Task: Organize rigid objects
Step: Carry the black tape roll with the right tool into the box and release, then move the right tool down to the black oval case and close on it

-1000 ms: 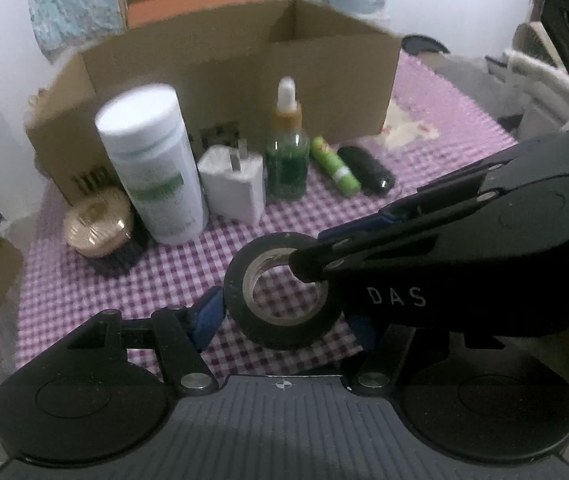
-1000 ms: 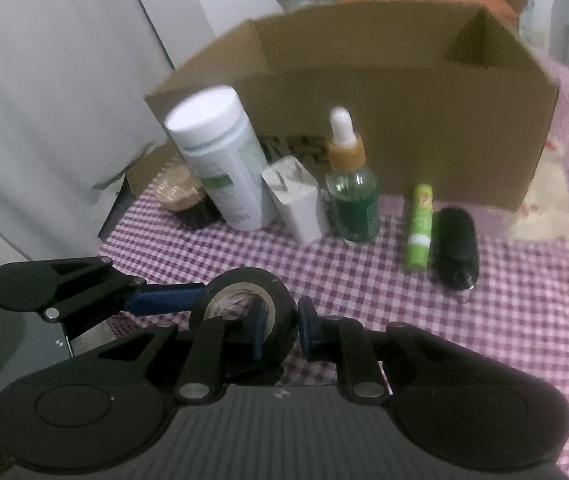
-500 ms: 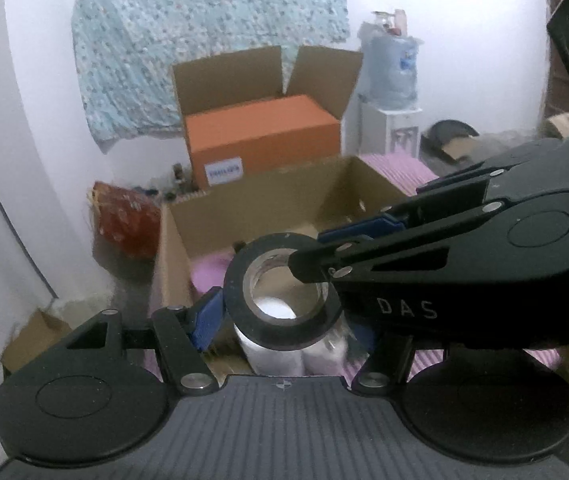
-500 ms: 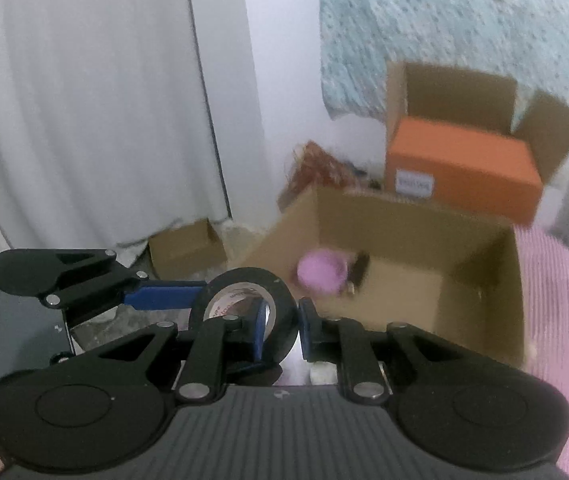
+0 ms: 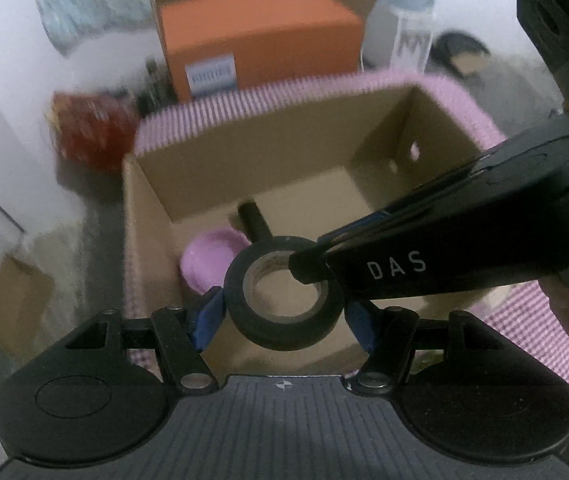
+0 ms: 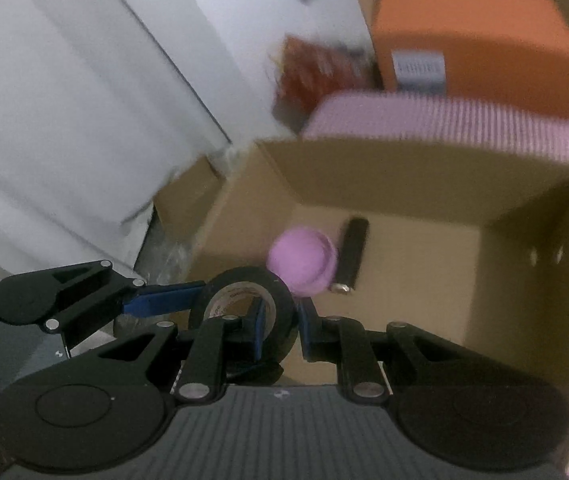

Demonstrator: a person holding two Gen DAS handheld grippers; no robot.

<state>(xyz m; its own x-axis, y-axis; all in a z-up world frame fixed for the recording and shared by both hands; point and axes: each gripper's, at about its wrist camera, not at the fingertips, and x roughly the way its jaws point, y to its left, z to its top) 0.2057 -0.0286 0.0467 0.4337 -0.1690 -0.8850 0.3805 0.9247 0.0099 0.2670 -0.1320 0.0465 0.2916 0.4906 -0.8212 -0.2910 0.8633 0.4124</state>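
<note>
A black tape roll (image 5: 276,332) hangs in the air over an open cardboard box (image 5: 148,200), gripped from two sides. My left gripper (image 5: 284,316) is shut across its outer width, blue pads on either side. My right gripper (image 6: 282,318) is shut on the roll's wall (image 6: 244,276), with one finger through the hole. Its fingers (image 5: 384,240) reach in from the right in the left wrist view. Inside the box (image 6: 404,176) lie a pink round container (image 6: 302,264) and a black cylinder (image 6: 352,256).
The box stands on a pink checked cloth (image 5: 532,320). Behind it are an orange box (image 5: 260,32), a red bag (image 5: 88,132) and a water bottle (image 5: 412,20). A small carton (image 5: 12,304) sits on the floor at left; a white curtain (image 6: 64,120) hangs beyond.
Both grippers, still shut on the tape roll, rose from the table and moved over the open box. The row of bottles and the charger has dropped out of view.
</note>
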